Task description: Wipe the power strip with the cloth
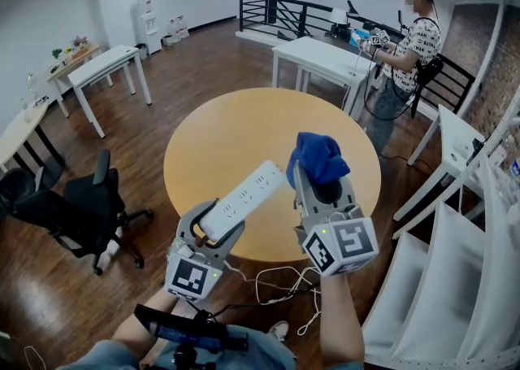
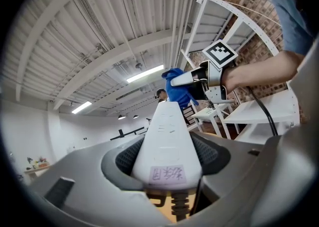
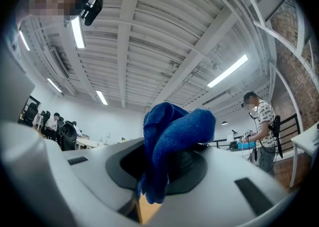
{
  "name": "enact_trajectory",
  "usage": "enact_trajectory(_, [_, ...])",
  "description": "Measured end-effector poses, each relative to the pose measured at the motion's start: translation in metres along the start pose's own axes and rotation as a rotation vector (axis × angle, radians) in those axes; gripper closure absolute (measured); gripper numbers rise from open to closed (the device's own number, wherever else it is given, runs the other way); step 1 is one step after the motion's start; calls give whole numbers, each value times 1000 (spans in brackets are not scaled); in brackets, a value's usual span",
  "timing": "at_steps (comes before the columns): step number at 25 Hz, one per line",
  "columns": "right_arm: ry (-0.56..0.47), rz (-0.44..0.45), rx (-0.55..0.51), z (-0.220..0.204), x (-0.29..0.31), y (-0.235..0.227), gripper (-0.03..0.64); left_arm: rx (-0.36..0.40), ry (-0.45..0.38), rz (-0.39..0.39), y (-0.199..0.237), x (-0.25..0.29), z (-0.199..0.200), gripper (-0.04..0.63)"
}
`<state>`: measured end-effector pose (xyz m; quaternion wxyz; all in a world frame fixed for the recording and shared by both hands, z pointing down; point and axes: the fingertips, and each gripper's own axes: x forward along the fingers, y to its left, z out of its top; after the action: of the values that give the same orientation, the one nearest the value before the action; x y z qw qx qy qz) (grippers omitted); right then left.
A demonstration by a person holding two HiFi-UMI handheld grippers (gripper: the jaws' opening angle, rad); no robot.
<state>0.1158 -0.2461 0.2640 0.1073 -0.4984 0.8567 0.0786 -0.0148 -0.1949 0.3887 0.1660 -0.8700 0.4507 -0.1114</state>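
My left gripper is shut on one end of a long white power strip, lifted off the round wooden table and slanting up to the right. In the left gripper view the power strip runs straight out between the jaws, a small handwritten label near its base. My right gripper is shut on a bunched blue cloth, held just right of the strip's far end. The cloth fills the right gripper view's jaws. The right gripper with the cloth shows beyond the strip's tip.
The strip's white cable trails off the table's near edge toward my lap. A black office chair stands to the left, white desks behind, white shelving at the right. A person stands at the back right.
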Motion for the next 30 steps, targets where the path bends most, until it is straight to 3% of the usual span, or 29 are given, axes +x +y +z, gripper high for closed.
enact_trajectory(15, [8,19,7,-6,-12,14,545,-37,6,18,7,1,1,301])
enact_trajectory(30, [-5,129,15,-35,-31,83,545,-91,-2,25,13,3,4,301])
